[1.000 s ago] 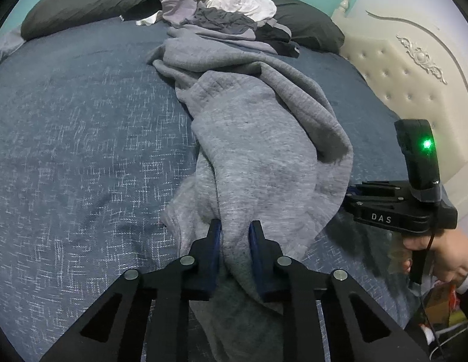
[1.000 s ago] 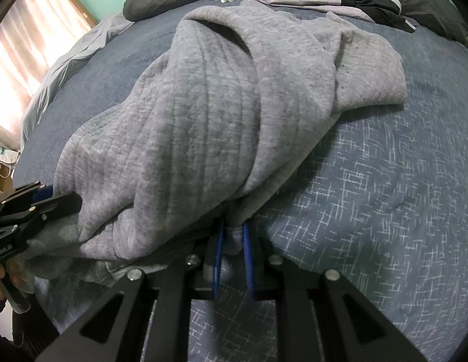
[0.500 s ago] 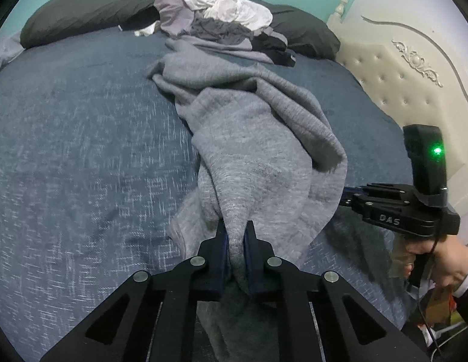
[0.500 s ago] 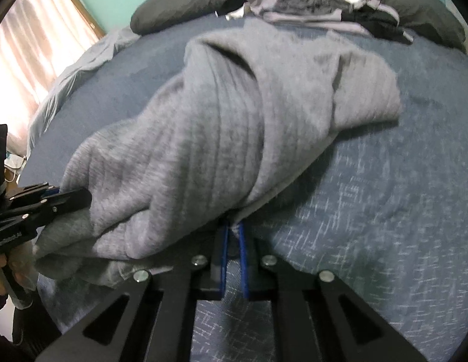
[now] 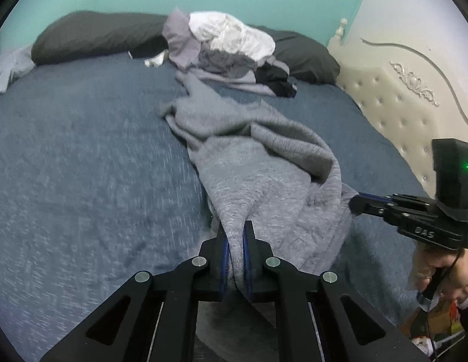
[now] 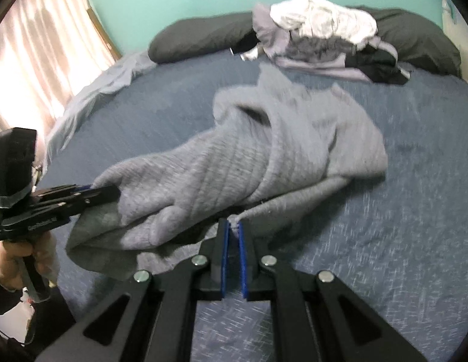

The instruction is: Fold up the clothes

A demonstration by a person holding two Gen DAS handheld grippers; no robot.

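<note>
L gripper (image 5: pixel 235 235): jaws nearly closed, pinching a thick fold of the grey sweatshirt (image 5: pixel 264 163) between blue pads; jaws have just been closing, fabric between them. R gripper (image 6: pixel 232 232): jaws nearly closed on a thin edge of the same garment, a small tuft showing above the pads. In the left wrist view the R gripper shows at the right edge, held by a hand (image 5: pixel 442 268), tips at the garment's right side. In the right wrist view the L gripper shows at the left edge, w/ a hand (image 6: pixel 19 256) on its grip.

Sweatshirt: near end raised off the blue bedspread (image 5: pixel 83 157) at both grip pts; rest trails away, crumpled, mid-bed.

Far: clothes pile (image 5: pixel 228 51), white item on top, against dark pillows (image 5: pixel 95 34). Cream headboard (image 5: pixel 397 96) to the right. Curtain (image 6: pixel 43 48) far left. Teal wall behind.
</note>
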